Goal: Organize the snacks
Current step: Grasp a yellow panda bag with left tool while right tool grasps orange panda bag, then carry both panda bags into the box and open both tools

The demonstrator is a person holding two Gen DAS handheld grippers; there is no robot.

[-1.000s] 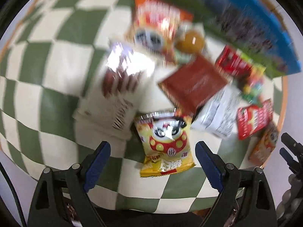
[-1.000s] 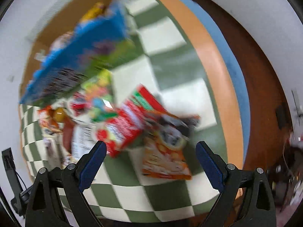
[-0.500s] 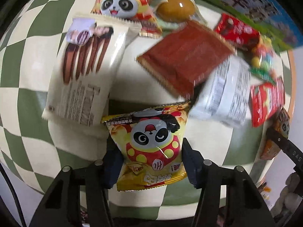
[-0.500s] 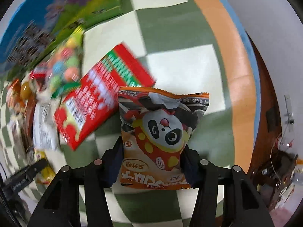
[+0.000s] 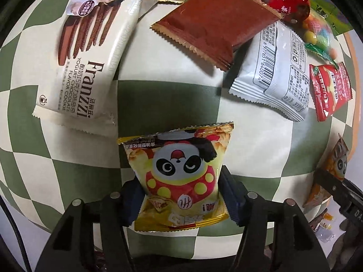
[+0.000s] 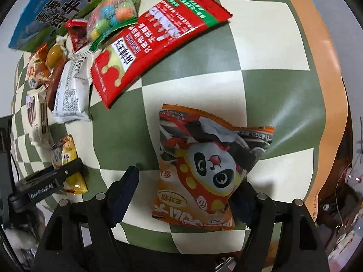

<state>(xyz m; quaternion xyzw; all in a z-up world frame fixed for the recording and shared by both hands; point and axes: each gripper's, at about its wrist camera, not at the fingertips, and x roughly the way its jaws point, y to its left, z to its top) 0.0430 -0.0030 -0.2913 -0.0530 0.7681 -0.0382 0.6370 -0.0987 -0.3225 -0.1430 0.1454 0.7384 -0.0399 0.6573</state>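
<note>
1. Two hand-held grippers work over a table covered in a green-and-cream checked cloth with an orange border.
2. Left gripper: its blue-padded fingers are pressed against both sides of a yellow panda-print snack bag, which is clamped between them at the near edge of the table.
3. Right gripper: an orange panda-print snack bag lies between its fingers. The right finger is hidden behind the bag, and the left finger stands clear of it with a gap showing, so a firm clamp cannot be confirmed.
4. Beyond the yellow bag, to the far left, lies a cream Franzzi chocolate cookie pack.
5. Farther off, at centre, lies a plain brown foil pouch, overlapping a white barcode-printed pouch to its right.
6. A long red sachet with green end lies just left of and beyond the orange bag, well apart from it.
7. A clear packet of coloured candy balls rests on the sachet's far end, next to a blue-and-green printed carton at the far edge.
</note>
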